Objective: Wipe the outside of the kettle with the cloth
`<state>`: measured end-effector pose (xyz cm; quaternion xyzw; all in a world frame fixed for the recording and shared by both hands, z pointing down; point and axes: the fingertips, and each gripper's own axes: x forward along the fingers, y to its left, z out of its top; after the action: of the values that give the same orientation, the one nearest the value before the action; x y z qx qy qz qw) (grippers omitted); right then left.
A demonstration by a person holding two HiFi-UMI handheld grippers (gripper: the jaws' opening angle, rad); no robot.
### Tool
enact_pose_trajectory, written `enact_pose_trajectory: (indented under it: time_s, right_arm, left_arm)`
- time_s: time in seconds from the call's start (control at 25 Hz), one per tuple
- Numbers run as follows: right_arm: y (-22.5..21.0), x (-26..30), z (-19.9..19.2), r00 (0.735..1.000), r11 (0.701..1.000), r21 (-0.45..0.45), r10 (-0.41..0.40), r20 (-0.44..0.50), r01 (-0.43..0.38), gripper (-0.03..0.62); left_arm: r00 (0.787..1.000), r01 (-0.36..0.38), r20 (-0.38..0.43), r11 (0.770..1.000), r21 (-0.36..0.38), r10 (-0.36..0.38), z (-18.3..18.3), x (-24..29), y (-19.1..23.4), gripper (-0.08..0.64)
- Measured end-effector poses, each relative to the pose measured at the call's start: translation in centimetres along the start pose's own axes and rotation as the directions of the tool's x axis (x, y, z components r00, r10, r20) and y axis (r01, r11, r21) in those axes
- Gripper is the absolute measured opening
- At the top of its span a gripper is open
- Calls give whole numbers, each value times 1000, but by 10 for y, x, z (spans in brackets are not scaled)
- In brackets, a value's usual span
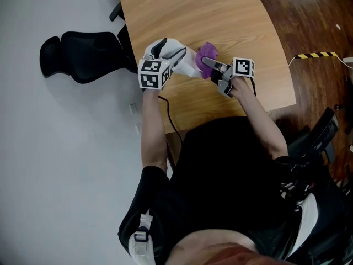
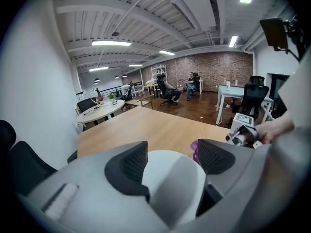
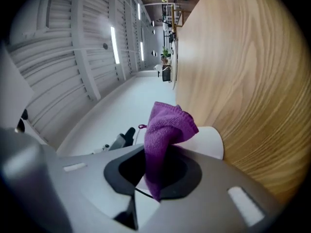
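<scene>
A white kettle [image 1: 186, 64] is on the wooden table [image 1: 220, 15] in the head view, between my two grippers. My left gripper [image 1: 172, 57] reaches it from the left. In the left gripper view the kettle [image 2: 170, 178] fills the gap and both pads lie against its sides. My right gripper [image 1: 212, 66] is shut on a purple cloth [image 1: 208, 51] held against the kettle's right side. In the right gripper view the cloth [image 3: 163, 135] sticks up from the closed jaws, with the kettle [image 3: 211, 142] just behind it. The kettle's base is hidden.
A black office chair [image 1: 83, 54] stands left of the table, close to its corner. A dark cable [image 1: 168, 117] hangs off the table's near edge. Bare wooden tabletop stretches beyond the kettle. Yellow-black tape [image 1: 315, 54] marks the floor at the right.
</scene>
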<state>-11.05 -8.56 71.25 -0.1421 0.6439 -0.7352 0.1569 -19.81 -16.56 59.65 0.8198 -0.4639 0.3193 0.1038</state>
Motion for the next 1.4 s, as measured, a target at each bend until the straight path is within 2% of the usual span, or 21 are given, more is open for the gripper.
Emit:
enact_pose_trajectory:
  time_s: [0.04, 0.08, 0.12, 0.16, 0.2, 0.24, 0.28, 0.36, 0.48, 0.6, 0.68, 0.72, 0.88, 1.04, 1.28, 1.4]
  right_arm:
    - [6, -7, 7, 1000, 1000, -27, 9, 20, -9, 48]
    - [20, -11, 11, 998, 996, -77, 55, 22, -53, 47]
    - [44, -11, 12, 990, 980, -145, 141, 3, -139, 47]
    - [72, -10, 11, 969, 945, -215, 245, -34, -247, 47]
    - [98, -6, 7, 940, 901, -266, 333, -78, -342, 46]
    - [117, -3, 1, 917, 868, -296, 383, -117, -400, 48]
    - [127, 1, -6, 907, 851, -315, 396, -142, -421, 48]
    - [123, 7, -15, 916, 853, -332, 372, -152, -402, 48]
    - [85, 8, -21, 941, 903, -267, 328, -83, -338, 46]
    - [44, 6, -23, 961, 938, -212, 277, -11, -273, 46]
    - [2, 3, -28, 988, 985, -88, 149, 36, -145, 46]
    - [-18, 3, -30, 995, 995, -48, 92, 48, -89, 46]
    - [-77, 18, -25, 998, 995, -97, 25, 53, -20, 46]
    - [-115, 25, -25, 997, 997, -54, -51, 58, 54, 46]
    - [-136, 27, -34, 995, 995, -15, -95, 36, 96, 46]
    - [-125, 20, -25, 994, 995, -41, -89, 59, 92, 48]
  left_arm:
    - [1000, -16, -17, 1000, -2, 16, -3, -2, -5, 543]
    - [999, -36, -32, 999, -9, 36, -8, -3, -6, 541]
    - [998, -59, -37, 998, -21, 58, -13, -4, -4, 541]
    - [996, -80, -27, 996, -34, 79, -15, -5, -1, 541]
    - [995, -95, -10, 994, -45, 95, -15, -6, 2, 507]
    - [994, -104, 6, 993, -54, 105, -13, -7, 4, 476]
    - [994, -110, 16, 992, -59, 111, -11, -8, 5, 475]
    - [992, -126, 23, 990, -57, 128, -9, -8, 6, 457]
    - [987, -160, 14, 987, -21, 161, -9, -9, 4, 455]
    - [984, -179, 19, 984, -3, 179, -11, -10, 1, 463]
    - [983, -183, 26, 983, -3, 183, -12, -11, 0, 465]
    - [983, -183, 29, 983, -2, 183, -13, -11, -1, 465]
    - [983, -177, 47, 984, 12, 176, -14, -14, -1, 465]
    - [983, -174, 64, 984, 25, 172, -18, -14, -3, 465]
    - [982, -176, 75, 984, 35, 173, -18, -16, -1, 462]
    - [982, -176, 78, 984, 39, 172, -17, -16, -2, 462]
